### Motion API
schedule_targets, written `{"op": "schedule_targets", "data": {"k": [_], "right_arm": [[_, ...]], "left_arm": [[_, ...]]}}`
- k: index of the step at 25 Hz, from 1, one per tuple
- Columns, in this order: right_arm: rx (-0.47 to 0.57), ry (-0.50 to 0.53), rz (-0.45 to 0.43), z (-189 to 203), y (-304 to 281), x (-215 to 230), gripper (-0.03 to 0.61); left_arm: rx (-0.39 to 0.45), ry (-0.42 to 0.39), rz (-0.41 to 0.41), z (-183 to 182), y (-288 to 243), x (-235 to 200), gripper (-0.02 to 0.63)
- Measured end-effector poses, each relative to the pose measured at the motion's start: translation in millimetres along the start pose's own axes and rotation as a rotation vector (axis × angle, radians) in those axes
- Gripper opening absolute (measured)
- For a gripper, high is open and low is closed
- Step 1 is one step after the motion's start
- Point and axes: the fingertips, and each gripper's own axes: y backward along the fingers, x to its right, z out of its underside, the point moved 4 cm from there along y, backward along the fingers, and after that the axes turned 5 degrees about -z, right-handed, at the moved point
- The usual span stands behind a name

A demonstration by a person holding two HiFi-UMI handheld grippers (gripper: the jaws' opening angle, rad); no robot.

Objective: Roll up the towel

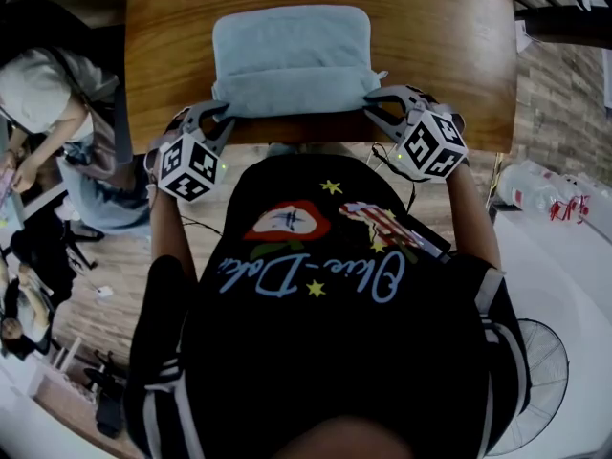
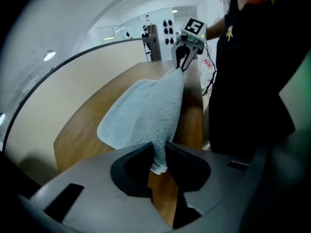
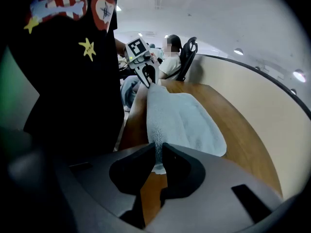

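Note:
A pale blue towel (image 1: 292, 60) lies on the wooden table (image 1: 440, 55), its near edge raised along the table's front. My left gripper (image 1: 222, 115) is shut on the towel's near-left corner, and the right gripper (image 1: 371, 103) is shut on the near-right corner. In the left gripper view the towel (image 2: 146, 110) runs up from my left gripper (image 2: 158, 161), the corner pinched between the jaws, to the right gripper (image 2: 183, 62) at the far end. The right gripper view mirrors this: the towel (image 3: 180, 118) is clamped in my right gripper (image 3: 159, 154), with the left gripper (image 3: 148, 74) beyond.
A curved pale wall (image 2: 73, 96) borders the table's far side. A person sits at the left (image 1: 57, 113), also seen in a chair (image 3: 170, 62). Bottles (image 1: 545, 194) and a fan (image 1: 545, 371) stand on the floor at the right.

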Motion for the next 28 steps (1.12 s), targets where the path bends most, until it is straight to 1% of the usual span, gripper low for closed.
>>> {"op": "schedule_targets", "data": {"k": [3,7,12,16,23,25,28], "right_arm": [[0.041,-0.049,-0.018,-6,7,6,0.04],[0.085,-0.104,-0.009,-12,16,25,0.04],[0.1,-0.153,0.008,-12,18,49,0.04],[0.105,-0.181,0.033,-12,16,66,0.04],[0.1,-0.218,0.09,-11,7,99,0.04],[0.09,-0.224,0.106,-10,2,108,0.04],[0.066,-0.222,0.132,-7,-4,117,0.04]], "left_arm": [[0.01,0.037,0.02,-1,7,-5,0.074],[0.006,0.038,0.056,-8,10,-16,0.075],[0.013,0.072,0.117,-19,8,-42,0.075],[0.02,0.106,0.123,-24,2,-66,0.075],[0.008,0.086,0.071,-29,-13,-96,0.075],[0.006,0.084,0.041,-29,-20,-103,0.075],[0.012,0.08,-0.03,-31,-28,-113,0.08]]}}
